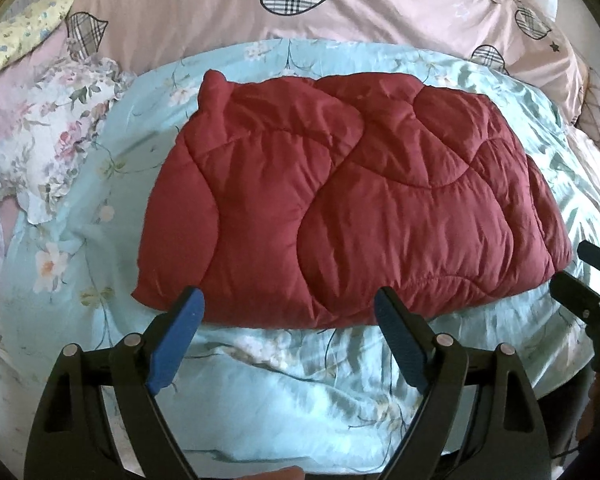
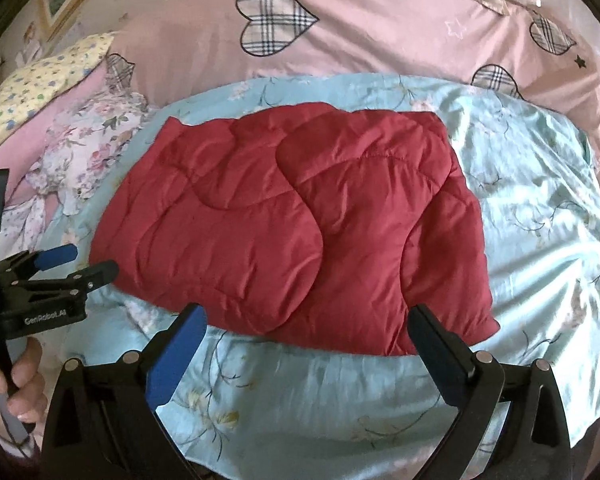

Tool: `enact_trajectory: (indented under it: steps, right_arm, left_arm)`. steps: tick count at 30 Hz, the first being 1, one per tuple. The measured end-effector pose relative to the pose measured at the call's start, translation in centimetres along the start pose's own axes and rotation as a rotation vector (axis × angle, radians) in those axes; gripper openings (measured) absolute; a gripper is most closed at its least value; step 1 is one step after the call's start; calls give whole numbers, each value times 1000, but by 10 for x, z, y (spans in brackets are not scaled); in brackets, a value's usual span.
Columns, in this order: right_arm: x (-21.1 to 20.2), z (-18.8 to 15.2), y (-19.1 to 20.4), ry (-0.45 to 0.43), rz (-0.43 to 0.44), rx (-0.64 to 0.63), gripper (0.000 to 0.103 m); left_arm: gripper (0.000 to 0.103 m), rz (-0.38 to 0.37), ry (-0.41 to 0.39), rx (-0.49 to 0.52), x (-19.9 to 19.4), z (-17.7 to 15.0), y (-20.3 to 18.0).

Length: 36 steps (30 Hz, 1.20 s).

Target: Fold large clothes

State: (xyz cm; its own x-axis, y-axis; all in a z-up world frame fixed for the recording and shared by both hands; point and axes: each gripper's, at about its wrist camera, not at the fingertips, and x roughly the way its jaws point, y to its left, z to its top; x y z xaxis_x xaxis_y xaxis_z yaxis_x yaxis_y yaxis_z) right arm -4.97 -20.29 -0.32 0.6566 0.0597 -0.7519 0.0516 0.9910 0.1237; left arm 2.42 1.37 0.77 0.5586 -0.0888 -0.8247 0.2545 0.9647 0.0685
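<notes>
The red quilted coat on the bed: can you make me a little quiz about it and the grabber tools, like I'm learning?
1. True or false: the red coat lies folded on the light blue flowered sheet.
2. Which holds the coat right now? A) the left gripper B) the right gripper C) neither
3. Fill in the gap: the pink cover behind the sheet is printed with checked ____.

Key:
1. True.
2. C: both grippers stand open, with nothing between their fingers, just short of the coat's near edge.
3. Hearts.
</notes>
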Motion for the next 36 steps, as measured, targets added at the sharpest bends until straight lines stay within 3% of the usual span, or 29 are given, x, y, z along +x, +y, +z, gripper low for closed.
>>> enact_trajectory:
  steps: [13, 36]
  right_arm:
    - [24, 5, 0, 40, -28, -6, 101]
    - [32, 8, 2, 49, -24, -4, 101]
  left_arm:
    - [88, 1, 16, -10, 15, 3, -3]
    - [88, 6, 0, -16, 18, 8, -1]
